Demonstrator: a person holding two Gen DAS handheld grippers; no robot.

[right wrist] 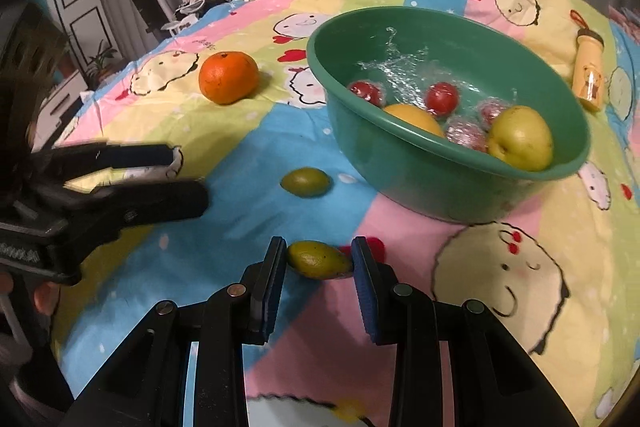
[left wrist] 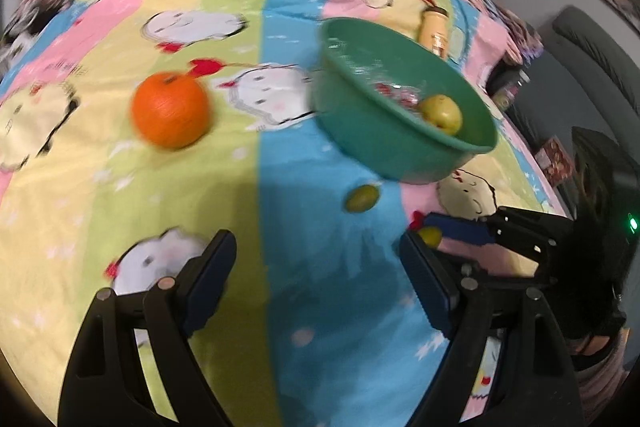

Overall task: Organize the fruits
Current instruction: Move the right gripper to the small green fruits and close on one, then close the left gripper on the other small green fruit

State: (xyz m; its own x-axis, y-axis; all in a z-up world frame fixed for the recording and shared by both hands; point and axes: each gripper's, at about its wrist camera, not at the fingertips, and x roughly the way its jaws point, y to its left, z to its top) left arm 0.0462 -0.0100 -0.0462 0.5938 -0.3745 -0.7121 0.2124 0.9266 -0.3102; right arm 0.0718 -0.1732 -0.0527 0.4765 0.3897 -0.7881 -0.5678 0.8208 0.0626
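The left wrist view is blurred, so the fruit edges there are soft. In it the green basin [left wrist: 404, 131] hides most of its load; only one yellow-green apple [left wrist: 441, 115] and a bit of red show. From the right wrist view the basin [right wrist: 448, 163] shows more: the apple [right wrist: 522, 138] at 4 o'clock inside, several red fruits in clear wrap [right wrist: 442, 98], and a yellow fruit [right wrist: 416, 121] half cut off by the near rim.

The right tongs [right wrist: 320, 261] are clamped on a small green fruit [right wrist: 318, 259], pads touching both its ends, low over the cartoon bed sheet [right wrist: 240, 227]. In the left view this fruit [left wrist: 430, 236] is mostly hidden behind a finger. The left tongs [left wrist: 316, 247] stand wide apart with nothing between them.

A second small green fruit [right wrist: 306, 181] lies on the sheet between the held one and the basin, at about 12 o'clock from the right tongs. The orange [right wrist: 229, 77] sits well apart at 10 o'clock. A yellow bottle [right wrist: 588, 75] lies beyond the basin at 2 o'clock.
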